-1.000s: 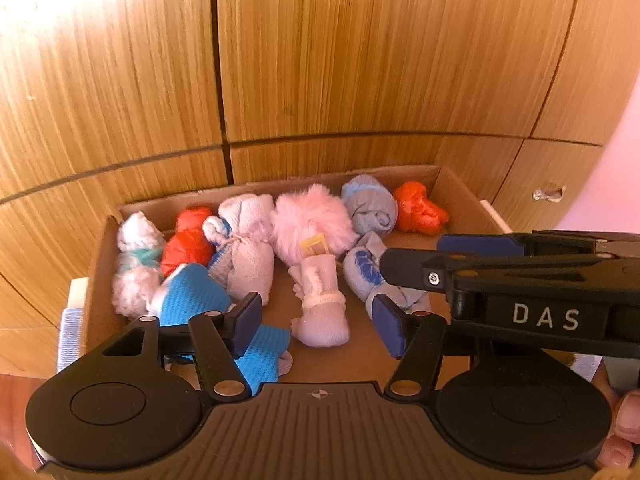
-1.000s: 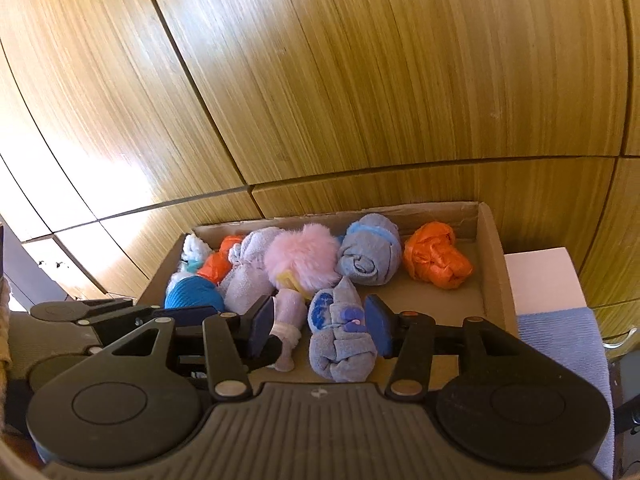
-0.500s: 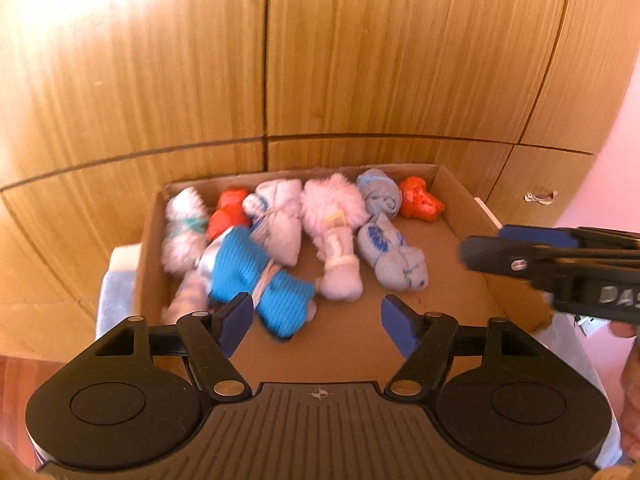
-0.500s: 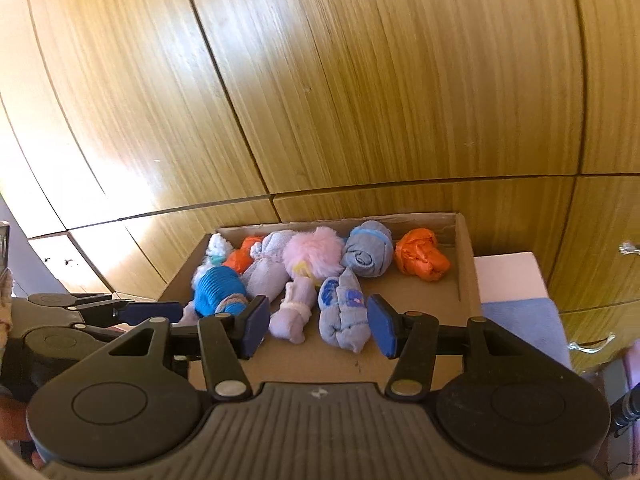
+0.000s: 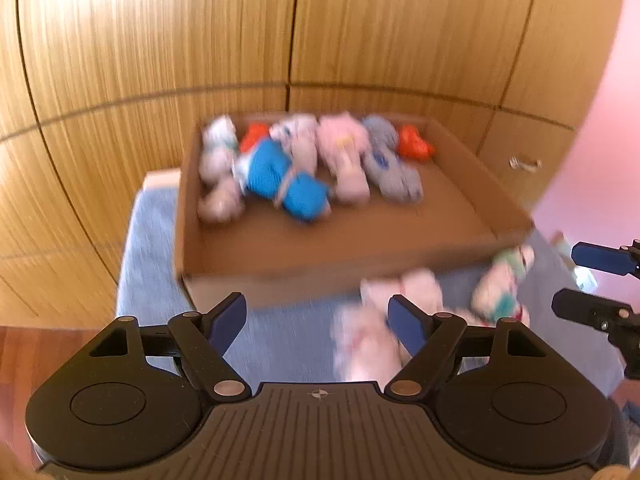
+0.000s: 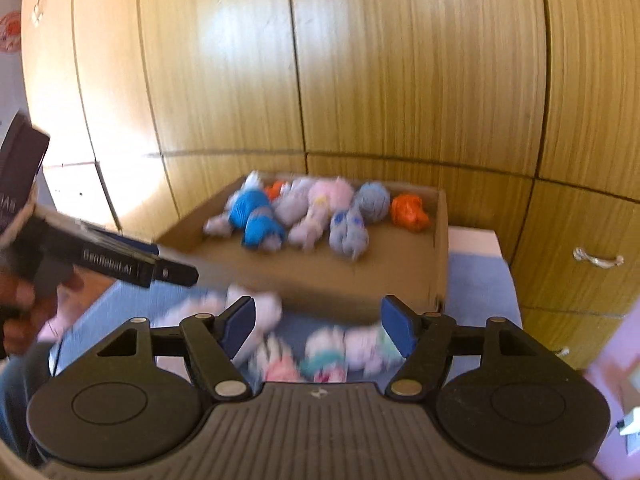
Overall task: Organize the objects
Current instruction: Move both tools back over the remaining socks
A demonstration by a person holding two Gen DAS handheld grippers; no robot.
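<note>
A cardboard box on a blue cloth holds several rolled sock bundles: a bright blue one, a fluffy pink one, a grey-blue one and an orange one. More pale bundles lie loose on the cloth in front of the box, blurred. My left gripper hangs over the cloth before the box, jaws opening, nothing between the pads. My right gripper is above the loose bundles, jaws opening, gripping nothing.
Wooden cabinet doors rise right behind the box. The blue cloth covers the surface under it. A drawer handle shows at the right. A hand holds the other gripper at the left of the right wrist view.
Both grippers have drawn back from inside the box and widened. The box now looks farther off, and the loose bundles on the cloth have come into view.
</note>
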